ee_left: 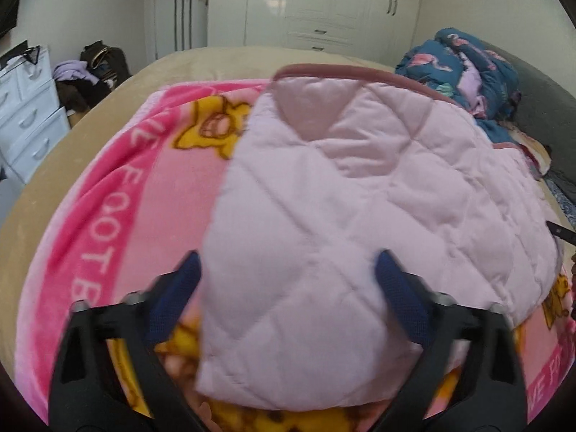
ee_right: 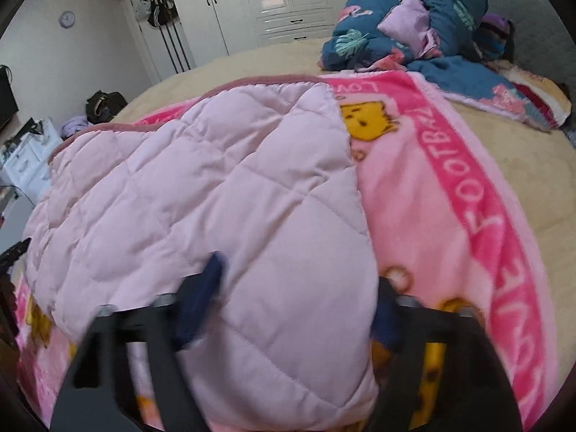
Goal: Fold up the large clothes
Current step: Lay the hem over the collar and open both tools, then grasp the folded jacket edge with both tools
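Observation:
A pale pink quilted garment (ee_left: 342, 194) with a darker pink trim lies folded over on a bright pink cartoon blanket (ee_left: 118, 223) on the bed. My left gripper (ee_left: 286, 270) is open, its blue-padded fingers (ee_left: 172, 298) wide apart on either side of the garment's near left corner. The garment also shows in the right wrist view (ee_right: 216, 198). My right gripper (ee_right: 298, 284) is open too, its fingers straddling the garment's near right corner above the blanket (ee_right: 450, 198). Neither gripper pinches the fabric.
A heap of blue patterned bedding (ee_left: 464, 68) lies at the far right of the beige bed (ee_left: 223, 61); it also shows in the right wrist view (ee_right: 414, 18). A white drawer unit (ee_left: 25, 115) and clothes pile stand left. White wardrobes (ee_left: 316, 3) line the back wall.

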